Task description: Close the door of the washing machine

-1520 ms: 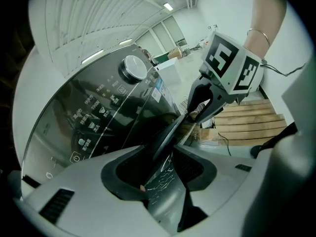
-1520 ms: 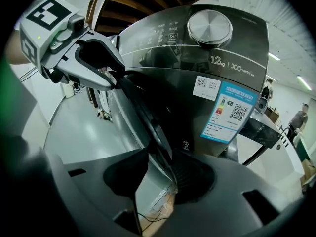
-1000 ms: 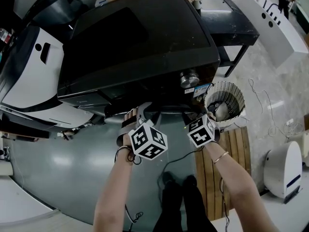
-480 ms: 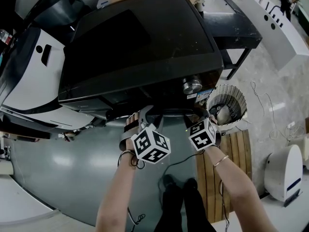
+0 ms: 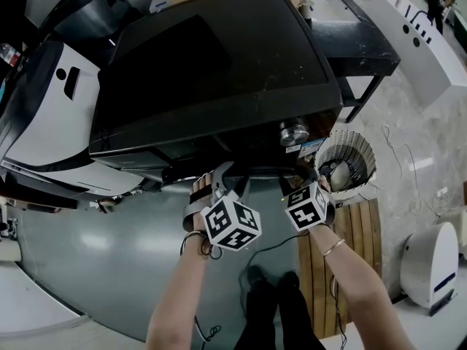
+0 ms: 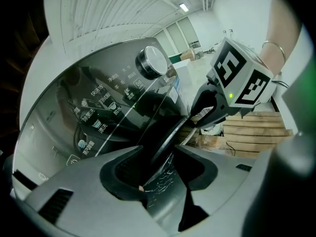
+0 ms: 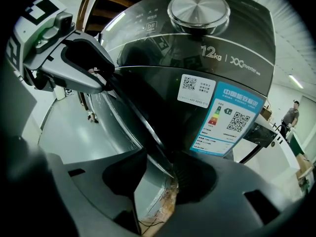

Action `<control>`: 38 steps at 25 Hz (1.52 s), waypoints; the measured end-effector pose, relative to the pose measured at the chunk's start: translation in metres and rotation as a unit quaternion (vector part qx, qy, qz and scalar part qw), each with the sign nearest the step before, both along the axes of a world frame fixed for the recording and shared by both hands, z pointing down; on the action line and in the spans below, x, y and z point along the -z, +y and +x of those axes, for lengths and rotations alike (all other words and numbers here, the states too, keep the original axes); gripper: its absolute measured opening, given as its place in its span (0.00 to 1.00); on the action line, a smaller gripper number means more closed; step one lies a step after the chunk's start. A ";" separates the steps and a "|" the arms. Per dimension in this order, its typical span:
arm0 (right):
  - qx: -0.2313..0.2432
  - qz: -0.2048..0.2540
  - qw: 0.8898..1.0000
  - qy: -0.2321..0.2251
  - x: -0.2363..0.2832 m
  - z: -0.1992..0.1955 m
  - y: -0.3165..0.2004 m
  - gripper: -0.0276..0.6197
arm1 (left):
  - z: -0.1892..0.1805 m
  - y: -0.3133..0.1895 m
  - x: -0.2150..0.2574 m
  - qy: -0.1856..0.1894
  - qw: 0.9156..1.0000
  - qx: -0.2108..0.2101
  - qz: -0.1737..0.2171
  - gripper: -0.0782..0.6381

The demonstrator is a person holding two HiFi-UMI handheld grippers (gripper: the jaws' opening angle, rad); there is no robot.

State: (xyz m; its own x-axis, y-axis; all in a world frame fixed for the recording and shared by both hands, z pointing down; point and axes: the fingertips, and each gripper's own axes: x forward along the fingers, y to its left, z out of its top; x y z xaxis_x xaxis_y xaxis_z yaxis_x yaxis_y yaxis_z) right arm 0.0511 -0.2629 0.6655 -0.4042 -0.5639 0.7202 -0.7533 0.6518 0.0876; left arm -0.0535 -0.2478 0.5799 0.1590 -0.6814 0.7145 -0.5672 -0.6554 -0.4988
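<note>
- The left gripper is at the front of the washing machine, towards its left. Its jaws are opening, and the rim of the door runs between them, no longer clamped.
- The right gripper is at the machine's front, towards its right. Its jaws are spread about as wide as they go and are opening further. The same rim passes between them and looks loose.
- The dark round door is at the machine's front, just below the control panel, and spans from one gripper to the other. No view shows whether it has latched.
- My reading is that this step is the release after the door has been swung in.
- To do it well, the 2 grippers should let go evenly and pull straight back off the rim. A pad that drags could pull the door back open.
- If the latch has not caught, a flat push on the door face near the rim would likely seat it.
- On the machine's front, a blue energy label carries a Chinese heading, a coloured arrow scale with grade "1" and 2 QR codes.
- Beside it is a small white sticker with another QR code; its print is too small to read.
- On the panel under the silver dial the print reads "12kg" and "inverter".
- The left gripper view shows white Chinese programme names ringing that dial.
</note>
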 end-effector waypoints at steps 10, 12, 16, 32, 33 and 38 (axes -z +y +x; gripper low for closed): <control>0.000 -0.016 1.000 -0.007 0.000 0.002 0.003 0.32 | 0.000 0.003 0.001 -0.002 1.000 0.008 -0.005 0.40; 0.000 -0.012 1.000 -0.003 0.001 0.002 0.004 0.32 | 0.000 0.003 0.002 -0.002 1.000 0.008 -0.004 0.40; -0.007 -0.004 1.000 0.003 0.002 0.001 0.003 0.32 | 0.000 0.002 0.002 -0.003 1.000 0.010 -0.002 0.40; -0.020 -0.002 1.000 -0.004 0.003 0.003 0.000 0.31 | -0.002 -0.001 0.004 -0.001 1.000 0.023 0.009 0.40; -0.024 -0.001 1.000 -0.005 0.005 0.003 0.001 0.30 | -0.002 0.000 0.005 0.003 1.000 0.026 0.010 0.40; -0.026 0.002 0.999 -0.022 0.015 0.000 0.013 0.27 | -0.001 0.011 0.012 0.016 0.999 0.036 0.012 0.40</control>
State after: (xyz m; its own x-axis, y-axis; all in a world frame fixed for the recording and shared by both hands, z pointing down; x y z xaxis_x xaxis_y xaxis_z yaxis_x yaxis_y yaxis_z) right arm 0.0516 -0.2498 0.6507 -0.4063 -0.5881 0.6993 -0.7890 0.6118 0.0561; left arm -0.0542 -0.2365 0.5677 0.1315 -0.7090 0.6929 -0.6273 -0.6007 -0.4956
